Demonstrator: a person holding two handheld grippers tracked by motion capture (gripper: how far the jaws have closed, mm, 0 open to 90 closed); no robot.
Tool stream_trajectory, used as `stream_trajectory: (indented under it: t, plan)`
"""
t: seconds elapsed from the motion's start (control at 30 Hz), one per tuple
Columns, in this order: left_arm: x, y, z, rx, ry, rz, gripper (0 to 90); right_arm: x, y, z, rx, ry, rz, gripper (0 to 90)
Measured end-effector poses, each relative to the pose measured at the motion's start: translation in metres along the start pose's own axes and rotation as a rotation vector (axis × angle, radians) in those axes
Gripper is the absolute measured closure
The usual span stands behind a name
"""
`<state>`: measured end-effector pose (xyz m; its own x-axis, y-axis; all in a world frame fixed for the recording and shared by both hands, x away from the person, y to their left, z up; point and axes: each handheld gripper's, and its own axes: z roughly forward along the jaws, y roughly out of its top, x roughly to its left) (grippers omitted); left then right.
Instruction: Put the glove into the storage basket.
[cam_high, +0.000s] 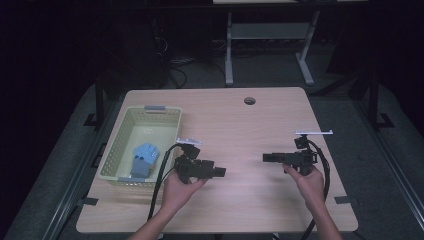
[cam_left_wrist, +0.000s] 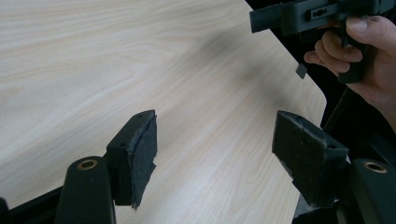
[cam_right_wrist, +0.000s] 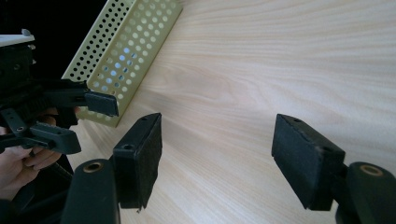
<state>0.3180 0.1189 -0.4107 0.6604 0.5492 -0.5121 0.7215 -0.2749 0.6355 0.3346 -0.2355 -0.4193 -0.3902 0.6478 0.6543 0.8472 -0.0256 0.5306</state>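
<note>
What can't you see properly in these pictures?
- The blue thing in the basket: in the high view it is too small to tell what it is.
- In the right gripper view the basket's holed wall hides it, only blue specks show.
- The person's arms, cut off by the high view's bottom edge.

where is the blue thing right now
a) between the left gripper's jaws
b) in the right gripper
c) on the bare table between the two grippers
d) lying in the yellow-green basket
d, the blue thing lies inside the yellow-green basket at the table's left, and both grippers' jaws stand open with nothing between them.
</note>
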Motion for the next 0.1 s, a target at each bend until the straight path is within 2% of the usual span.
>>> stream_trajectory:
  t: [0.1]
  plan:
    - [-0.0011,-0.0041,0.0037,0.002,-0.002,0.003,30.7,-0.0012,-0.0033,0.0,0.009,-0.004,-0.006,32.4]
